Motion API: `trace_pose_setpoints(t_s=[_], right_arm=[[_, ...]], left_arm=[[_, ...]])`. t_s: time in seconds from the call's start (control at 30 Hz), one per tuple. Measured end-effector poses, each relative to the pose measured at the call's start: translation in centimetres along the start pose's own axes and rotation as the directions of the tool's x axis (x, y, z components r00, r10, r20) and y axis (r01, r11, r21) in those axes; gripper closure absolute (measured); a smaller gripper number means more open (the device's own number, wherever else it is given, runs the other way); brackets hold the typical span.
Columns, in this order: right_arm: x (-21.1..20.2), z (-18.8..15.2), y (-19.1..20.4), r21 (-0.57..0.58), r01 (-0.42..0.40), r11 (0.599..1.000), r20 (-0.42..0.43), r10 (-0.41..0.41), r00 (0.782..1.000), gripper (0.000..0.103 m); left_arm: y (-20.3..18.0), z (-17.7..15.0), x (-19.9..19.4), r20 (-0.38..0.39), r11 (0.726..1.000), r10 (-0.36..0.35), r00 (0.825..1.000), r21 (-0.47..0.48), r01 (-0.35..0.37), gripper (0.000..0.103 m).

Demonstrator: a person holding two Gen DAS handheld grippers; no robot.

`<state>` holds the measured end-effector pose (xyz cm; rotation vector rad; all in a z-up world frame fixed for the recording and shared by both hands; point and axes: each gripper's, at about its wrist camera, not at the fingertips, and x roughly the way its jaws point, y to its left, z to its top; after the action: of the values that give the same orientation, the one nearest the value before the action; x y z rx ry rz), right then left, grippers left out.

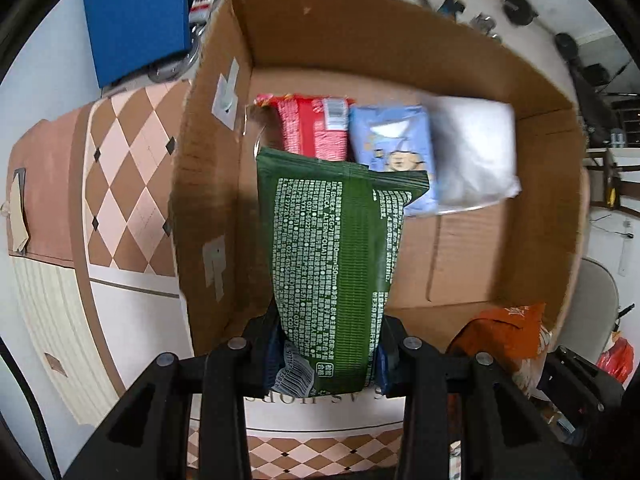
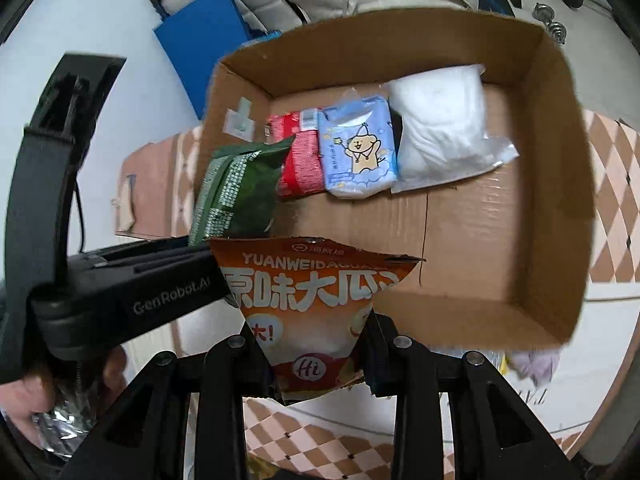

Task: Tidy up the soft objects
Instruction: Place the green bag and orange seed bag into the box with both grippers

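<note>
Soft packets, two held: green pack (image 1: pixel 332 264) clamped between the left gripper (image 1: pixel 328 360) fingers, hanging over the near left part of the cardboard box (image 1: pixel 532 208); orange snack bag (image 2: pixel 316 304) pinched in the right gripper (image 2: pixel 320 364) fingers at the box's near wall. Inside the box, along the far wall, side by side: red pack (image 2: pixel 300 156), blue cartoon pack (image 2: pixel 358 154), white pouch (image 2: pixel 440 128). Box stands on a diamond-patterned counter (image 1: pixel 120 184); blue panel (image 1: pixel 136 16) behind.
</note>
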<state>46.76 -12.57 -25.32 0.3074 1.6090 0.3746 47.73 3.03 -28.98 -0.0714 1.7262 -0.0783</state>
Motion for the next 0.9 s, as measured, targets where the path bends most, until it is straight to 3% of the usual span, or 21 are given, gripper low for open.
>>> trace_pose_setpoints(t_s=[0.37,0.43,0.5,0.53,0.6,0.73,0.83,0.87,0.9], right_arm=[[4.9,2.8,-1.4,0.013,0.027,1.0,-0.078,-0.026,0.997,0.066],[5.4,3.2,-1.4,0.012,0.025,1.0,-0.091,-0.024,0.996,0.06],[5.8,3.4,-1.4,0.008,0.025,1.0,-0.106,-0.024,0.994,0.03],[5.8,3.5,-1.3,0.006,0.028,1.0,-0.106,-0.027,0.994,0.024],[5.7,3.5,-1.3,-0.003,0.044,0.999,-0.098,-0.044,0.994,0.023],[5.1,3.5,-1.6,0.0,0.074,0.997,-0.103,-0.074,0.992,0.023],[3.8,3.2,-1.5,-0.017,0.134,0.991,-0.076,-0.135,0.988,0.012],[3.3,2.8,-1.6,-0.02,0.147,0.989,-0.063,-0.148,0.987,0.007],[2.4,2.3,-1.7,-0.024,0.156,0.987,-0.053,-0.157,0.986,0.003]], left_arm=[[0.7,1.6,2.7,-0.105,0.999,-0.03,0.994,-0.037,0.026,0.065],[0.8,1.5,2.6,-0.118,0.998,-0.048,0.992,-0.043,0.043,0.06],[0.8,1.5,2.0,-0.105,0.999,-0.038,0.994,-0.037,0.034,0.048],[0.7,1.5,1.5,-0.087,0.999,-0.029,0.996,-0.028,0.026,0.043],[0.6,1.3,0.7,-0.062,1.0,-0.013,0.998,-0.019,0.011,0.036],[0.3,0.5,-0.7,-0.02,1.0,0.004,1.0,-0.006,-0.005,0.036],[0.2,-0.6,-1.9,0.021,1.0,0.007,1.0,0.005,-0.007,0.034],[0.2,-0.8,-2.0,0.039,1.0,0.007,0.999,0.006,-0.007,0.03],[0.0,-1.4,-2.4,0.065,1.0,0.013,0.998,0.006,-0.013,0.015]])
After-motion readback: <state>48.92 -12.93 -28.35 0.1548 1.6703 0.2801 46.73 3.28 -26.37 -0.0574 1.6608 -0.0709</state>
